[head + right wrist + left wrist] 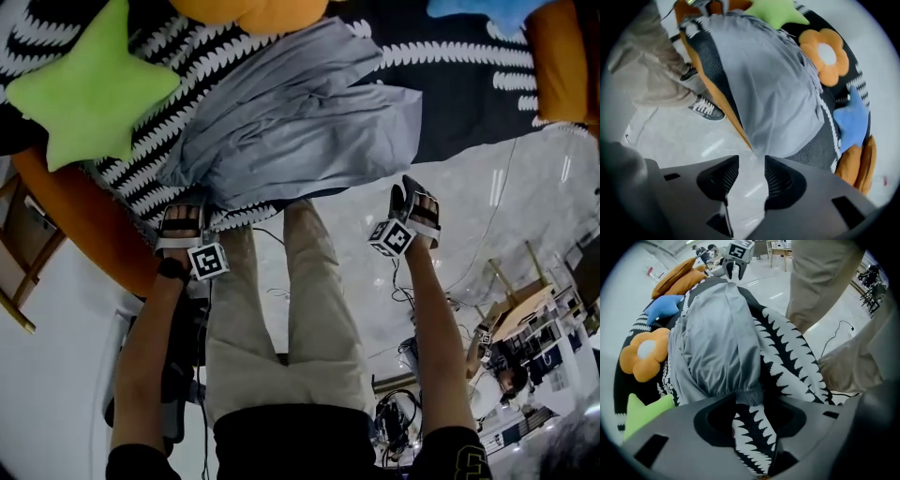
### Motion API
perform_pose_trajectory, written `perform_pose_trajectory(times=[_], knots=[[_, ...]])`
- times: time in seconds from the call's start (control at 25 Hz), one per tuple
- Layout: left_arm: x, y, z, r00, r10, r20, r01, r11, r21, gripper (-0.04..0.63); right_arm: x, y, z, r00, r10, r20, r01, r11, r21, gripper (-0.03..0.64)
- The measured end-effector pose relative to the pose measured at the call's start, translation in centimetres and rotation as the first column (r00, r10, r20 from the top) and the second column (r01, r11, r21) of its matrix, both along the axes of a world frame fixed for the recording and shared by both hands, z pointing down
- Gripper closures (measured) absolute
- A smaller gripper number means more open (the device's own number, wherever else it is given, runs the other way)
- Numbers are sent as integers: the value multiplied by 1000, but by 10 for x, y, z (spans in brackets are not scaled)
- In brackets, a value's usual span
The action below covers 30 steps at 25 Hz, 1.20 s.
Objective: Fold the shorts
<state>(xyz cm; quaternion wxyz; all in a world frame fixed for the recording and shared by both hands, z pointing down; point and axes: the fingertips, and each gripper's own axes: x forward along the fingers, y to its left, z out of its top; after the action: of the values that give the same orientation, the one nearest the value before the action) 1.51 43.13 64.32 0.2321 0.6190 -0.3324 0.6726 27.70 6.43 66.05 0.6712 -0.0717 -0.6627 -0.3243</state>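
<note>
Left tool [754, 413] part-open at grey shorts [717, 333] edge, right tool [751, 161] part-open at corner

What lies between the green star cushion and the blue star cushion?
The orange flower cushion lies between them, beside the grey shorts; the right gripper view shows it.

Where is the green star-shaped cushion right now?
The green star-shaped cushion lies at the head view's upper left, on the black-and-white patterned mat, just left of the grey fabric shorts.
</note>
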Motion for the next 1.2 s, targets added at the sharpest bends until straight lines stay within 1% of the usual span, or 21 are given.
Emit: perform_pose_trajectory(times=[0.04, 0.08, 0.16, 0.2, 0.24, 0.28, 0.36, 0.4, 0.48, 0.56, 0.64, 0.72, 0.84, 0.92, 1.0, 1.08, 1.2], knots=[[0, 0, 0, 1000, -5, 9, 5, 1000, -1, 402, -1, 0, 4, 998, -60, -9, 61, 998, 32, 436], [0, -2, -3, 1000, -11, 22, 10, 1000, 14, 428, -2, -1, 8, 996, -92, -14, 93, 994, 57, 436], [-2, -8, -14, 998, -14, 68, 8, 996, 92, 557, -5, -11, 12, 996, -88, 2, 87, 989, 116, 438], [-3, -9, -22, 997, -22, 79, 11, 992, 126, 558, -9, -18, 8, 997, -73, 20, 69, 986, 149, 471], [-2, -8, -30, 996, -38, 76, 26, 989, 147, 560, -15, -22, 1, 997, -58, 42, 50, 984, 172, 582], [-2, -4, -39, 996, -60, 65, 49, 986, 159, 561, -22, -23, -9, 997, -46, 62, 35, 983, 178, 594], [-2, 4, -57, 994, -105, 39, 97, 982, 162, 563, -31, -21, -28, 995, -46, 88, 31, 987, 160, 595], [-1, 7, -66, 992, -123, 28, 118, 981, 155, 563, -33, -22, -37, 993, -66, 96, 51, 987, 153, 595], [6, 6, -85, 987, -158, 9, 156, 978, 139, 563, -34, -32, -54, 985, -135, 108, 118, 981, 152, 595], [14, -1, -107, 981, -196, -4, 195, 971, 139, 563, -37, -53, -79, 972, -205, 118, 186, 971, 150, 595], [21, -9, -134, 969, -247, -25, 247, 957, 152, 563, -47, -78, -111, 954, -271, 126, 251, 956, 154, 597], [33, -7, -163, 952, -299, -70, 307, 938, 160, 563, -57, -93, -147, 936, -330, 123, 310, 938, 154, 597], [60, 8, -201, 930, -340, -138, 360, 918, 164, 563, -58, -92, -194, 908, -411, 83, 397, 907, 144, 597], [79, 14, -216, 914, -368, -172, 396, 903, 167, 563, -55, -91, -214, 884, -464, 49, 455, 880, 135, 597], [91, 20, -223, 902, -390, -188, 421, 890, 173, 563, -53, -87, -226, 860, -509, 24, 502, 855, 131, 597], [99, 29, -229, 895, -402, -192, 435, 882, 183, 563, -46, -78, -234, 846, -533, -3, 529, 839, 124, 597], [131, 45, -239, 867, -445, -223, 486, 855, 182, 563, -24, -63, -244, 823, -565, -61, 568, 818, 90, 597]])
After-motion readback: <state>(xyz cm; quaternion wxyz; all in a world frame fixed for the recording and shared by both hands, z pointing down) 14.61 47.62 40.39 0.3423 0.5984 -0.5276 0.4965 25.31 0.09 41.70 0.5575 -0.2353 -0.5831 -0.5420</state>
